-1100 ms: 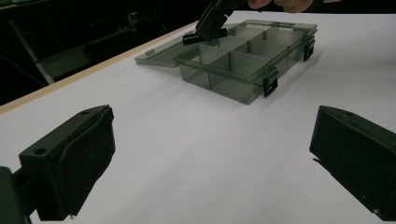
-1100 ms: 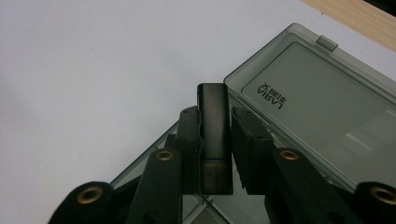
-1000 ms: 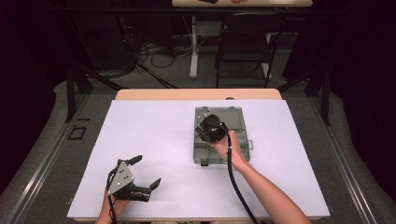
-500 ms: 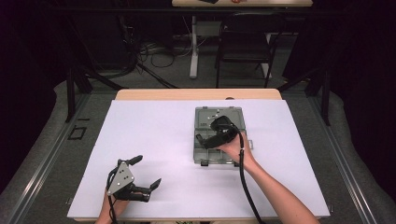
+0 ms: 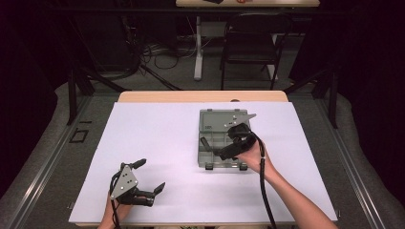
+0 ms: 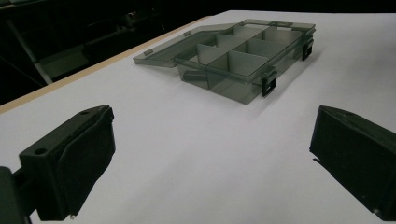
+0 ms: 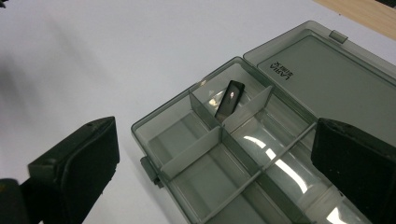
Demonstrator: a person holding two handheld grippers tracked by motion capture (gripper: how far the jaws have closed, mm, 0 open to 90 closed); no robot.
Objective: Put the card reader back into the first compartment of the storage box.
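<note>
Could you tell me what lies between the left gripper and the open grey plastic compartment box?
Only bare white table cover, seen in the left gripper view and the high view.

Glossy translucent grey plastic organizer box (image 7: 261, 154), matt white paper-like table cover (image 5: 157, 138), bare wood table edge (image 5: 200, 96).

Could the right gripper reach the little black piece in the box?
Probably yes. The right gripper is open just above the open box, and nothing covers the black piece leaning in its compartment, though the dividers stand close.

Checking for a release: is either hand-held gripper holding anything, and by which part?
Nothing is held. The right hand-held gripper has just opened above the grey transparent plastic compartment box; the left hand-held gripper is open too.
</note>
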